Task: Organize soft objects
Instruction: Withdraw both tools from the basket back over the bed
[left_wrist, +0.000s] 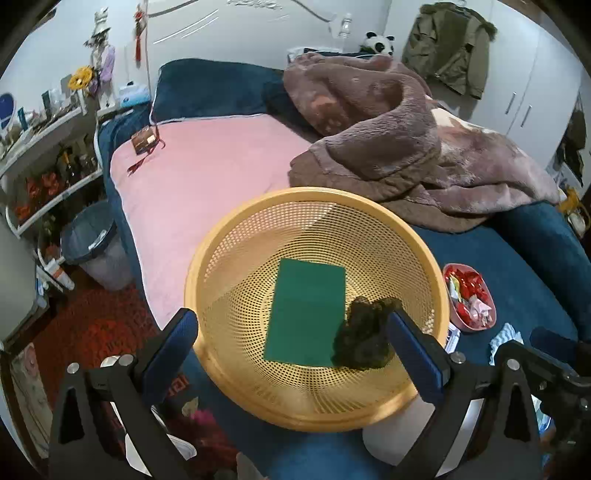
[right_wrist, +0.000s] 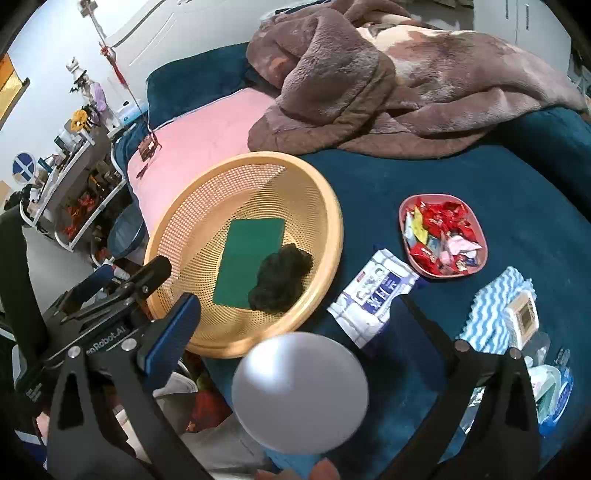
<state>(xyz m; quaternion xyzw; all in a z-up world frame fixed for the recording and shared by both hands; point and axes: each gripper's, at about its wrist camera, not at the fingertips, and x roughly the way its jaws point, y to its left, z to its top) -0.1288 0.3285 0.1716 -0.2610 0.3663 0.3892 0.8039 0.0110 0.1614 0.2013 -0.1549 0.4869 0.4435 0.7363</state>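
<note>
A yellow mesh basket (left_wrist: 236, 254) sits on the blue bedspread; it also shows in the right wrist view (right_wrist: 184, 221). Inside lie a green scouring pad (left_wrist: 306, 310) (right_wrist: 251, 254) and a dark fuzzy clump (left_wrist: 364, 336) (right_wrist: 280, 277) side by side. My left gripper (left_wrist: 291, 350) is open and empty, its fingers straddling the basket's near rim. My right gripper (right_wrist: 295, 314) is open and empty above a white round object (right_wrist: 299, 391) at the bed's near edge. A tissue pack (right_wrist: 373, 295) and a blue-white wavy cloth (right_wrist: 491, 306) lie right of the basket.
A pink dish of wrapped sweets (right_wrist: 443, 236) (left_wrist: 469, 295) sits right of the basket. A brown blanket (left_wrist: 388, 133) is heaped at the back on the pink sheet (left_wrist: 192, 177). A bin (left_wrist: 92, 240) and shelves (left_wrist: 40, 158) stand left of the bed. Small packets (right_wrist: 546, 384) lie at the right.
</note>
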